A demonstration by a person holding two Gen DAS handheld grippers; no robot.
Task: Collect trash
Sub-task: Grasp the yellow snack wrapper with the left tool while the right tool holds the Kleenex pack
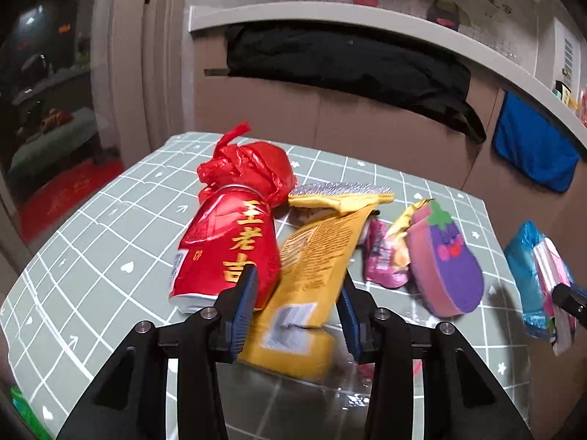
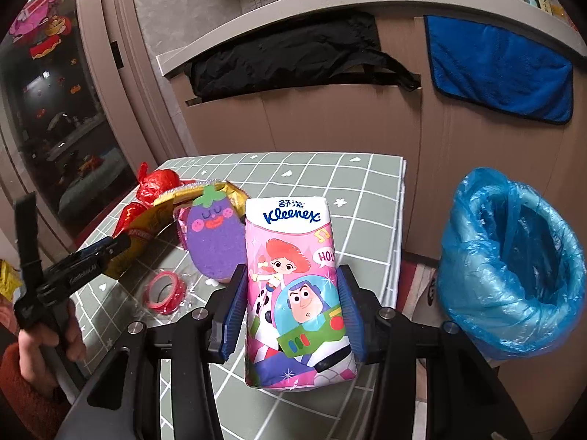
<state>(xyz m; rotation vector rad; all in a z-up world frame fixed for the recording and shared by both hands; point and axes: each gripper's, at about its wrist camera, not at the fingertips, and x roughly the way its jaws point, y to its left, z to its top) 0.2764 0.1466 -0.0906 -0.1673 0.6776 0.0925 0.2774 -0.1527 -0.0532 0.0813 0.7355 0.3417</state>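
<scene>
Can (image 1: 223,253) on the worktop (image 1: 91,242) left of and touching the snack bag (image 1: 312,256), knotted bag (image 1: 253,168) behind the can, eggplant sponge (image 1: 451,260) right of them, tape roll (image 2: 163,291) before the sponge, lined bin (image 2: 513,271) right of the worktop

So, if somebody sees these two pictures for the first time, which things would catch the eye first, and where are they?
Probably the pink Kleenex pack, standing upright between the blue pads of the right claw, with the blue-lined trash bin just off the table edge to its right. In the left wrist view, the yellow snack bag sits between the pads of the left claw, beside a red can lying on the green checked tablecloth.
</scene>
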